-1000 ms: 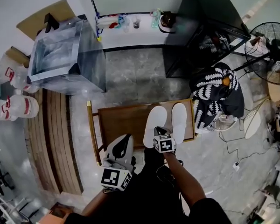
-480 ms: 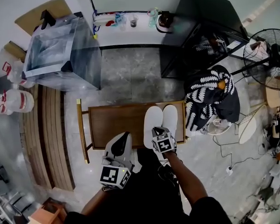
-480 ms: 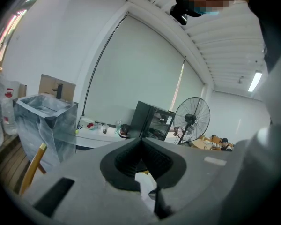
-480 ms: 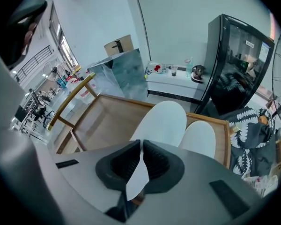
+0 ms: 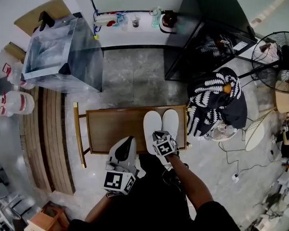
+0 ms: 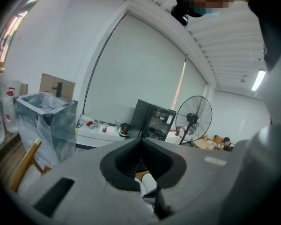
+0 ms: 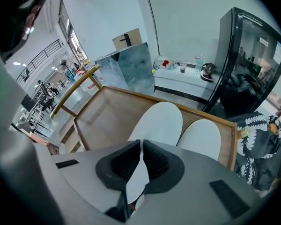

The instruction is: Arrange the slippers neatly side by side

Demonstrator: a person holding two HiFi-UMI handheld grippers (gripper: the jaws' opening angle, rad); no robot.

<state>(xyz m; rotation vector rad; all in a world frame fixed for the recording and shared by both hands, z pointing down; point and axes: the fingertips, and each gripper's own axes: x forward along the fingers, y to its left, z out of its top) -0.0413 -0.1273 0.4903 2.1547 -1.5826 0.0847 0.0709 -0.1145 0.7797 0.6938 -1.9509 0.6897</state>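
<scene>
Two white slippers lie side by side, toes away from me, on the right part of a low wooden table [image 5: 113, 126]. The left slipper [image 5: 151, 121] [image 7: 159, 121] touches the right slipper [image 5: 171, 121] [image 7: 200, 137] along its side. My right gripper [image 5: 159, 137] [image 7: 140, 149] is shut on the heel edge of the left slipper; the white edge shows pinched between its dark pads. My left gripper [image 5: 129, 142] [image 6: 141, 144] hovers off the table's near edge, tilted up, jaws shut with nothing between them.
A plastic-wrapped box [image 5: 62, 54] stands beyond the table at the left, a black cabinet [image 5: 212, 28] at the back right. A seat draped in black-and-white cloth [image 5: 216, 97] adjoins the table's right end. A fan [image 5: 279, 47] and cables are further right, wooden slats [image 5: 50, 143] at the left.
The left slipper, held by my right gripper, has swung from a slant with a gap to lie parallel against the right slipper. The left gripper has hardly moved.
</scene>
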